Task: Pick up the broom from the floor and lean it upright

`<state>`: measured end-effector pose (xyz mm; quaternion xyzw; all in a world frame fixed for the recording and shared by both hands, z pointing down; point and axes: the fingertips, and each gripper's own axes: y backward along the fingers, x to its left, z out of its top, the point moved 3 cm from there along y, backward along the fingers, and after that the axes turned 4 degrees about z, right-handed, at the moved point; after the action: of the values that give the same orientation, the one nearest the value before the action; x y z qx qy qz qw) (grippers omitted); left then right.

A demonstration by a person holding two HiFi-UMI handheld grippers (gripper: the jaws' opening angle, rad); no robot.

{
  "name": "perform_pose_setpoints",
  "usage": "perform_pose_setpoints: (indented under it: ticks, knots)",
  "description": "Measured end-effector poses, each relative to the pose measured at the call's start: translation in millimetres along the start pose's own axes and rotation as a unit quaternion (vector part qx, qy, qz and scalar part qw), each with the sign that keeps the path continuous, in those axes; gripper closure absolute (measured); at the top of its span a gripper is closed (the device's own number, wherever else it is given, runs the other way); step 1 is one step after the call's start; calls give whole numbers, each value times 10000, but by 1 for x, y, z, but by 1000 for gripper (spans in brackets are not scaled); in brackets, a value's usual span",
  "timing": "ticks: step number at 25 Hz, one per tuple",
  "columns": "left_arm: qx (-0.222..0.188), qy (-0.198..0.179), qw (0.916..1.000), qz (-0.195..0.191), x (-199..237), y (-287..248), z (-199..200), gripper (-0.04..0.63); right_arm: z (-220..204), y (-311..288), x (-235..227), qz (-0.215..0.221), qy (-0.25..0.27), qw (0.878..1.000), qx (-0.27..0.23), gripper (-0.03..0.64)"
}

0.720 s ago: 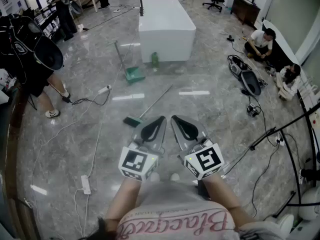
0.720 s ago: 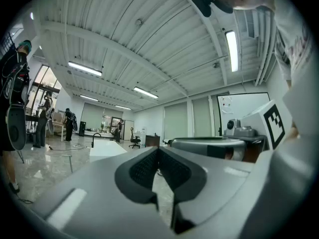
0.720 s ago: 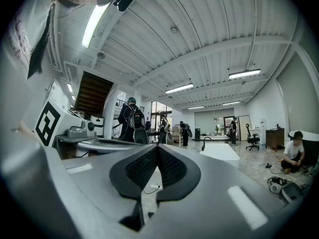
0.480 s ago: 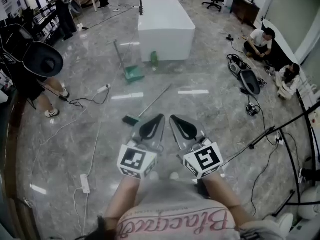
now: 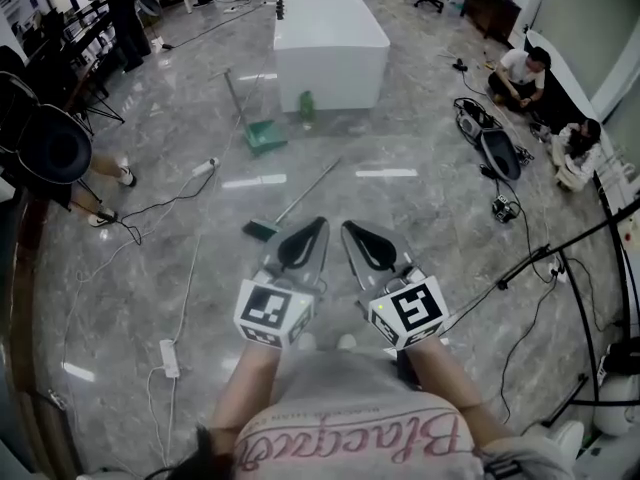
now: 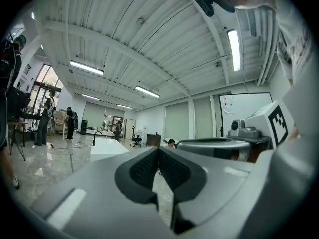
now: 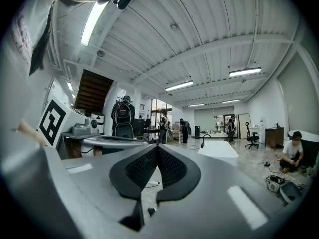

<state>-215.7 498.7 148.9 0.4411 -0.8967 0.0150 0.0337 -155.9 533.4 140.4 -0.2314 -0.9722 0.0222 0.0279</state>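
The broom [image 5: 300, 196] lies flat on the grey marble floor, its thin handle running up and right from the dark green head [image 5: 261, 230]. My left gripper [image 5: 319, 225] is held level just right of the broom head and above the floor, jaws shut with nothing between them. My right gripper [image 5: 349, 229] hovers beside it, also shut and empty. In the left gripper view the black pads [image 6: 149, 168] meet at the left gripper's [image 6: 158, 149] tip. The right gripper view shows the same closed pads [image 7: 169, 167] on the right gripper [image 7: 157, 147].
A white block [image 5: 330, 38] stands ahead, with a green dustpan [image 5: 265, 140] and a green bottle [image 5: 307, 105] near it. Cables and a power strip [image 5: 169, 357] trail at left. A person [image 5: 60, 158] stands left; two people [image 5: 520, 73] sit right by a tripod leg [image 5: 560, 253].
The floor scene has slid slightly up in the head view and the standing person at left has moved further left. Both grippers stay shut, side by side.
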Motion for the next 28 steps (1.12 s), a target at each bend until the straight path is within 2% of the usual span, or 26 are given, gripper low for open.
perform_pose_setpoints:
  ticks: [4, 11, 17, 22, 28]
  knots:
    - [6, 67, 9999, 139, -3, -7, -5, 598, -4, 5, -6, 195, 105, 9998, -6, 615]
    - [70, 166, 9991, 397, -7, -23, -19, 598, -20, 13, -36, 184, 49, 9997, 160, 615]
    - [262, 262, 9979, 527, -6, -32, -33, 598, -35, 9, -54, 191, -287, 9988, 357, 615]
    - [473, 543, 9953, 647, 17, -44, -54, 598, -51, -4, -73, 136, -484, 9973, 532, 615]
    - [605, 531, 9952, 557, 65, -92, -67, 598, -67, -52, -104, 89, -615, 9954, 724, 615]
